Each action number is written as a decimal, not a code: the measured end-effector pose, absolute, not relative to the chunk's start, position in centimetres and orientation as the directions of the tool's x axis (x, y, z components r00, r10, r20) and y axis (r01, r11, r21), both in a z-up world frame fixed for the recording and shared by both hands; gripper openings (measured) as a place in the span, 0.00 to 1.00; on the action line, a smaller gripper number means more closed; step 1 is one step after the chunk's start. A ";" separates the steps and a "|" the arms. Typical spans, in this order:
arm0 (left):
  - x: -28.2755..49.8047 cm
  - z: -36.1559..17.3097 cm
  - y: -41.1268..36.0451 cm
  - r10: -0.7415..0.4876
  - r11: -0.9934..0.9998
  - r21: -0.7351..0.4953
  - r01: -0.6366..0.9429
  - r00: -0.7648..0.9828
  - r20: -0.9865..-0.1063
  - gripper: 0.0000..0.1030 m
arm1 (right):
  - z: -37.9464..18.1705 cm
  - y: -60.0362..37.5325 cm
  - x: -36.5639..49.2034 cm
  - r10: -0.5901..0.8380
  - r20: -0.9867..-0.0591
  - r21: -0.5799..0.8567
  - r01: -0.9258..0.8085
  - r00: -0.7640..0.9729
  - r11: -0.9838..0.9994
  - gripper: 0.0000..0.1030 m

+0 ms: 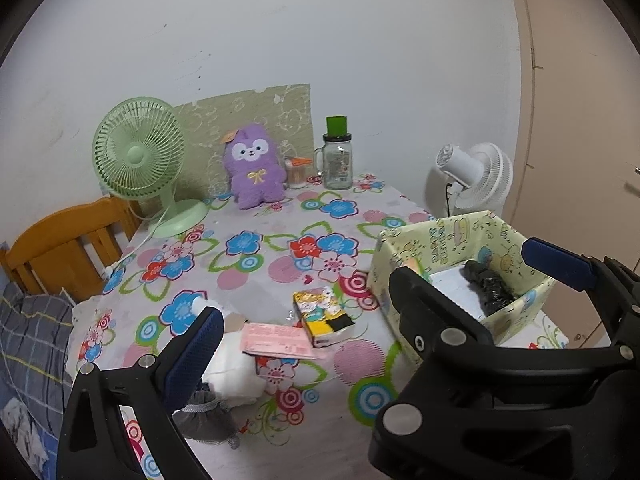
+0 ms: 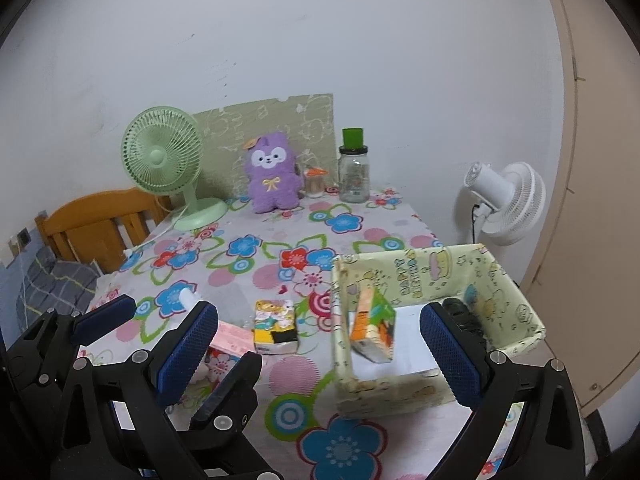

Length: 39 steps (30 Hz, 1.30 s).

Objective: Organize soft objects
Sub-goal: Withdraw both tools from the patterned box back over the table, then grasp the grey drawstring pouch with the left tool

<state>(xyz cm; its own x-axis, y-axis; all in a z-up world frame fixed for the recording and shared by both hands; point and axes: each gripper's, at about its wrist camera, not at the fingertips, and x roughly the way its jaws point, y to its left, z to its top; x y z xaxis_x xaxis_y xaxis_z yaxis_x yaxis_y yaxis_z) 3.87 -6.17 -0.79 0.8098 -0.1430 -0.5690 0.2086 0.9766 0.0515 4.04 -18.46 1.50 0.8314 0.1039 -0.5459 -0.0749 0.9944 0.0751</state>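
On the flowered table a yellow tissue pack (image 1: 322, 316) (image 2: 276, 326) lies beside a pink pack (image 1: 276, 340) (image 2: 230, 338). A white soft pack (image 1: 232, 376) and a grey pouch (image 1: 204, 416) lie nearer me. The pale green paper box (image 1: 404, 252) (image 2: 420, 264) holds a black bundle (image 1: 488, 286) (image 2: 460, 312) and a tilted, blurred orange pack (image 2: 372, 328). My left gripper (image 1: 320, 320) is open above the loose packs. My right gripper (image 2: 320, 312) is open over the box, touching nothing. A purple plush (image 1: 254, 168) (image 2: 274, 174) sits at the back.
A green desk fan (image 1: 140, 152) with its cord, a glass jar (image 1: 338, 160) and a small cup stand along the back wall. A white fan (image 1: 476, 176) stands beyond the table's right edge. A wooden chair (image 1: 60, 240) and checked bedding are on the left.
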 end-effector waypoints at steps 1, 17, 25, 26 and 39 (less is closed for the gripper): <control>3.9 -0.9 -6.0 -0.141 0.977 0.051 0.206 0.808 -0.572 0.99 | 1.4 -18.3 4.1 0.105 -0.547 0.074 -0.077 0.830 0.994 0.99; 5.0 -3.2 -2.4 -0.107 0.988 0.024 0.153 0.784 -0.611 0.98 | -0.8 -14.4 5.6 0.136 -0.591 0.069 -0.118 0.795 0.991 0.99; 5.6 -4.4 -0.6 -0.083 0.992 0.019 0.122 0.771 -0.631 0.97 | -2.0 -12.5 6.3 0.152 -0.612 0.058 -0.148 0.776 0.987 0.99; 5.6 -4.6 -0.5 -0.080 0.993 0.018 0.118 0.769 -0.634 0.97 | -2.1 -12.3 6.5 0.152 -0.616 0.056 -0.149 0.773 0.987 0.99; 7.1 -7.8 2.7 -0.050 0.998 -0.005 0.065 0.719 -0.693 0.97 | -5.4 -9.7 8.2 0.166 -0.676 0.053 -0.177 0.718 0.983 0.97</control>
<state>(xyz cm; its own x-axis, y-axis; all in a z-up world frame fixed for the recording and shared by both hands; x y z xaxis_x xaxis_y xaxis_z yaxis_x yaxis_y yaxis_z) 7.07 2.71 -7.85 0.7193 -0.0499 -0.6929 0.0647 0.9979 -0.0047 8.17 -9.66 -5.42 0.7179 0.1656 -0.6761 -0.1766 0.9828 0.0533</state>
